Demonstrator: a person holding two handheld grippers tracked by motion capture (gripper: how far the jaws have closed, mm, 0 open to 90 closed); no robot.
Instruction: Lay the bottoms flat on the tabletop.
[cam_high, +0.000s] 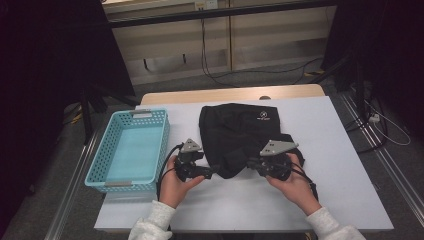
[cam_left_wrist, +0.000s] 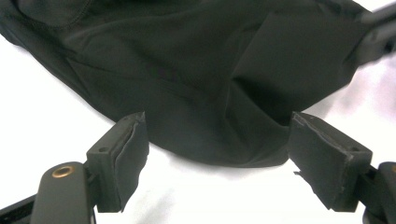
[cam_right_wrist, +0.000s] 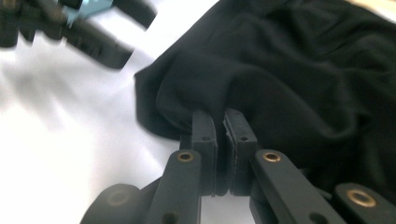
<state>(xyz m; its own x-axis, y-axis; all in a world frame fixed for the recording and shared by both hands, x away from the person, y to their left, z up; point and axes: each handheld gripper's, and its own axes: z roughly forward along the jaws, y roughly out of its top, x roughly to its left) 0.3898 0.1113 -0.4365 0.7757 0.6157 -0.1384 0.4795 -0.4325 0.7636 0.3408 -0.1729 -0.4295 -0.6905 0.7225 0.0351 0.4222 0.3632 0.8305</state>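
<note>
Black garment (cam_high: 240, 135) lying right of blue basket (cam_high: 131, 150), soft, light, sagging. Right gripper (cam_right_wrist: 219, 122) pinching near hem fold; left gripper (cam_left_wrist: 217, 140) gaping wide, approaching hem, likely best hold.

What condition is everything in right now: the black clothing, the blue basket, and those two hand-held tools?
Black garment: crumpled on the table, near edge pinched.
Blue basket: upright, nothing in it.
Left tool: open, garment edge between its jaws, unpressed.
Right tool: shut on the garment's fold.
</note>
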